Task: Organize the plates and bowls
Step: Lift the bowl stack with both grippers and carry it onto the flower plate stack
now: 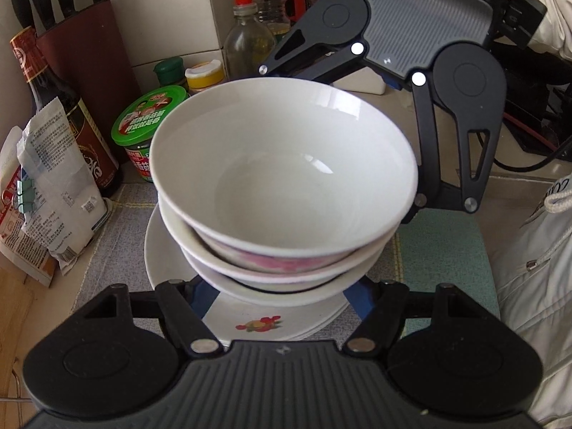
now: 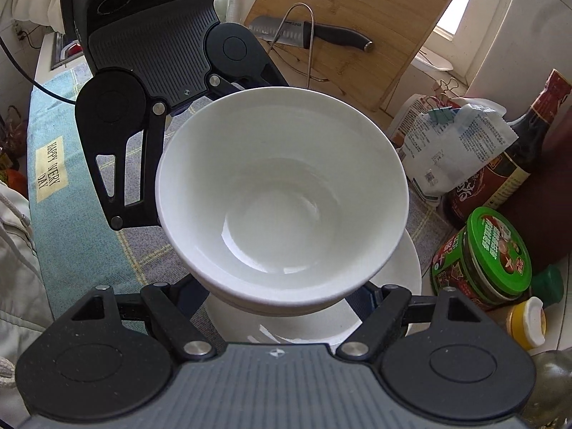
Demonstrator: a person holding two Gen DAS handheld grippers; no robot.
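Observation:
Three nested bowls hang as one stack between my two grippers. The top bowl (image 1: 282, 164) (image 2: 282, 196) is plain white; the middle bowl (image 1: 271, 261) has a pink pattern outside. My left gripper (image 1: 282, 287) is shut on the lowest bowl (image 1: 286, 293), its blue-padded fingers (image 1: 203, 295) pressing either side of its base. From the opposite side my right gripper (image 2: 286, 300) is shut on the same stack, fingertips hidden under the rim. Just below sits a pile of white plates (image 1: 250, 318) (image 2: 404, 275) with a fruit motif on a checked cloth (image 1: 118, 243).
Close on one side of the plates stand a green-lidded jar (image 1: 150, 121), a dark sauce bottle (image 1: 64, 107), clipped packets (image 1: 53, 196), a knife block (image 1: 78, 53) and oil bottles (image 1: 246, 35). A cutting board with a knife (image 2: 357, 28) leans behind. A person's white jacket (image 1: 536, 286) borders the counter.

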